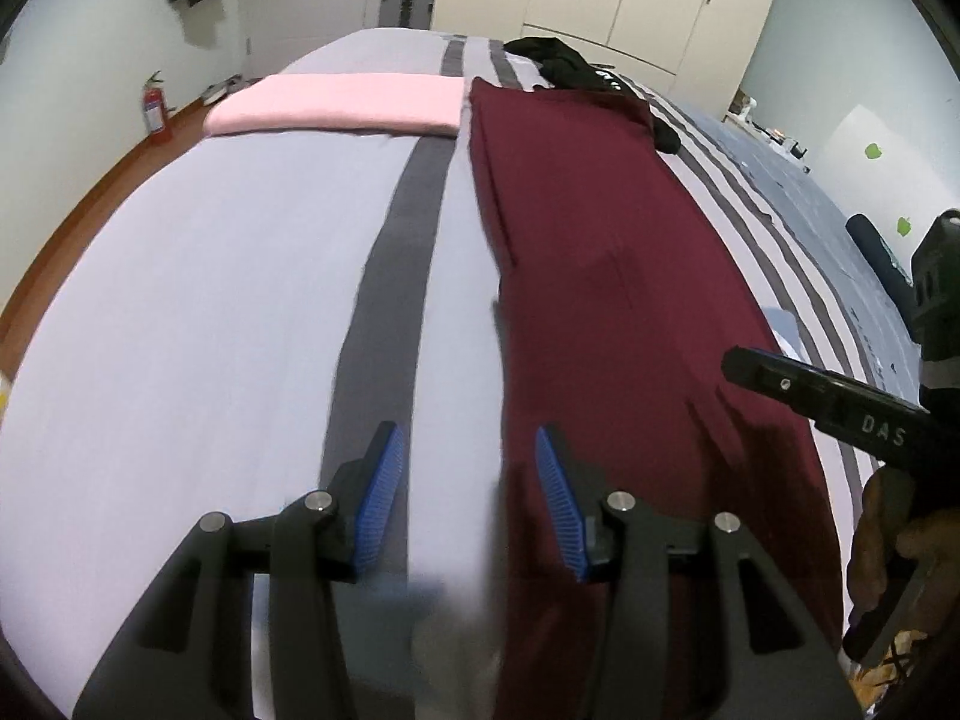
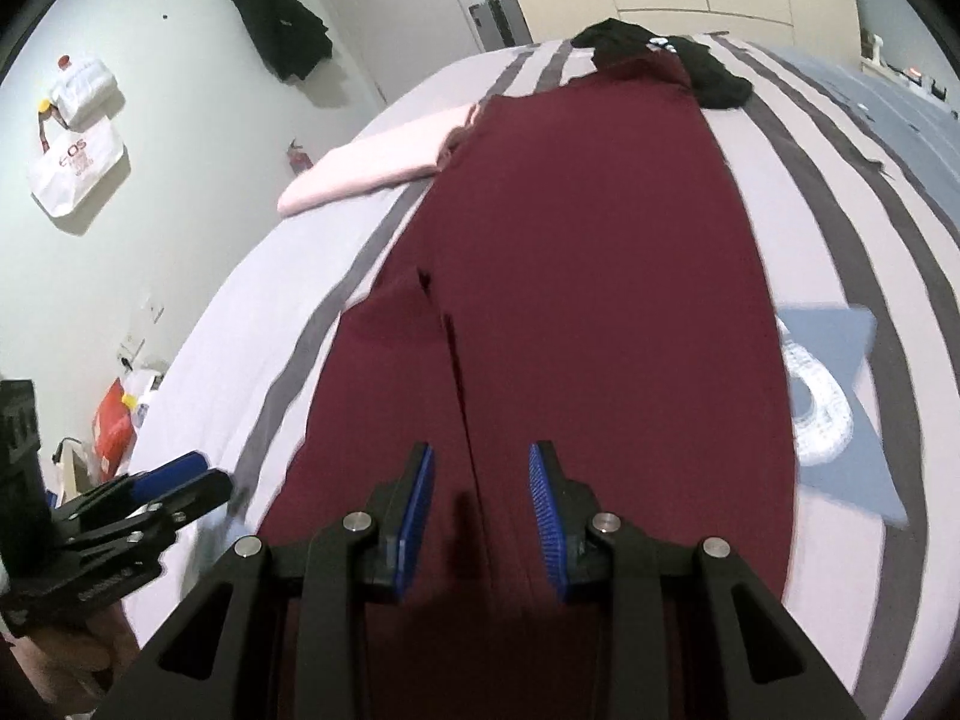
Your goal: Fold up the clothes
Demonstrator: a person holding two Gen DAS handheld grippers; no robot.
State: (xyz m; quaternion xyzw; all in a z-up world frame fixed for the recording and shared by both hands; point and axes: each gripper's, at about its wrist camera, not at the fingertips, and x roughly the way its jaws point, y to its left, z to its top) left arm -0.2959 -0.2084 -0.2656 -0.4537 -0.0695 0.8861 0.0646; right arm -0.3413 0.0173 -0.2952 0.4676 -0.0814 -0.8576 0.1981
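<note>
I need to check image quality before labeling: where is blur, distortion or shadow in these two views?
Left wrist view: fisheye bends the bed; motion blur smears the maroon garment edge near the left tongs. Right wrist view: sharper; dark shadow on the garment below the right tongs.

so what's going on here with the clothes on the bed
A person with a handheld gripper in each hand is folding clothes on a striped bed. A long maroon garment lies stretched out flat. The left gripper and right gripper both hover open above its near end, gripping nothing. A pink garment sits already folded beside it, and a black garment lies crumpled at the far end.
</note>
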